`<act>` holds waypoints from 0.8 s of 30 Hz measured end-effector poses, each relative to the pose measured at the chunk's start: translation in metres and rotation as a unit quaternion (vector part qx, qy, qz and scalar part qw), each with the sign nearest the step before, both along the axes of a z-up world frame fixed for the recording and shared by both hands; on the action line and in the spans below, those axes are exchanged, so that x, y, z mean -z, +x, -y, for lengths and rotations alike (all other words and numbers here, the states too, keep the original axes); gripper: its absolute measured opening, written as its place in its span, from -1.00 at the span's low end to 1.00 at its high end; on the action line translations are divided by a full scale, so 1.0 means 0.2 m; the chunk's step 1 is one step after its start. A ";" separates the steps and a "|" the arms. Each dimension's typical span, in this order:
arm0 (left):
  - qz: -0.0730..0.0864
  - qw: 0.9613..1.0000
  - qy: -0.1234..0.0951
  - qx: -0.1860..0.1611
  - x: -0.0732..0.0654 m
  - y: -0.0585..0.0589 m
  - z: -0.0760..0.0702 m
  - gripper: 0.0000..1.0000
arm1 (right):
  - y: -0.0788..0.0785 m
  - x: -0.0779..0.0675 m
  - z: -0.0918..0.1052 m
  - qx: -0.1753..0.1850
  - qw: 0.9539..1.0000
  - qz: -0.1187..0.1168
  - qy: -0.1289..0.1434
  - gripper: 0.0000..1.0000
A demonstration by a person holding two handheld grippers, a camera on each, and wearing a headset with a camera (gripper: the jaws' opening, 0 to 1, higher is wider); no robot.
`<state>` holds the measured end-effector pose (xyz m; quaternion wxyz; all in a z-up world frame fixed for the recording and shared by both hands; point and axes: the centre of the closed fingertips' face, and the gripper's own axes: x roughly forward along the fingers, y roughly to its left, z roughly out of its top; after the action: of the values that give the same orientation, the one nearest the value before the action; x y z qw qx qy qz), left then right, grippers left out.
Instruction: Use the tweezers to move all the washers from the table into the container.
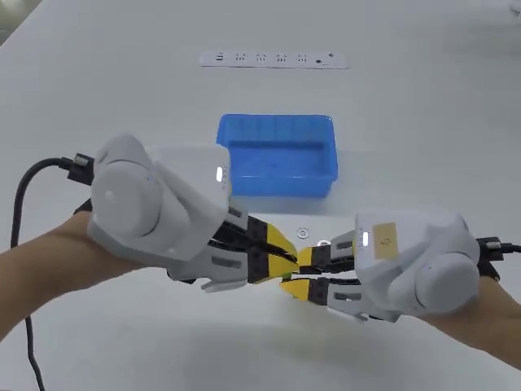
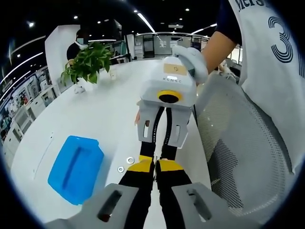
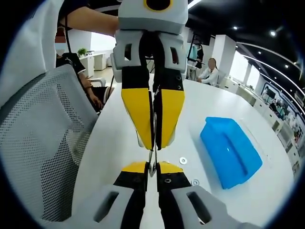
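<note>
Blue container (image 1: 281,186), silver washers (image 1: 304,234) and a white table (image 1: 407,122)

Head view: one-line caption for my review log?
Left gripper meets right gripper tip to tip before the blue container; two washers lie nearby.

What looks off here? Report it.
Nothing spilled or damaged. The left gripper and right gripper meet tip to tip, thin tweezers between them; two washers lie on the table beside the blue container.

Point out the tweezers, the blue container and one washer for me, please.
tweezers (image 3: 151,164): right gripper view, the thin metal tip between the yellow jaws.
blue container (image 1: 285,184): head view, its front wall.
washer (image 1: 303,234): head view, the small ring itself, just before the container.
</note>
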<state>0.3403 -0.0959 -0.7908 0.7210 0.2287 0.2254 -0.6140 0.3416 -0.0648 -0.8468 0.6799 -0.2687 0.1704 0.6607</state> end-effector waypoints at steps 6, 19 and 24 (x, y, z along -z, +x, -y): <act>0.005 1.000 -0.003 -0.009 -0.04 0.01 -0.06 -0.87 | 0.02 -0.04 -0.04 0.002 1.000 0.014 0.007 -0.82; 0.013 1.000 -0.001 -0.026 -0.05 0.05 -0.12 -0.87 | 0.07 -0.05 -0.10 0.007 1.000 0.029 0.000 -0.77; 0.012 0.999 0.008 -0.029 -0.02 0.07 -0.13 -0.87 | 0.09 -0.04 -0.10 0.015 1.000 0.022 -0.002 -0.77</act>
<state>0.3539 -0.0702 -0.7859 0.7393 0.2348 0.2285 -0.5883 0.3591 -0.0438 -0.8393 0.6931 -0.2821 0.1603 0.6437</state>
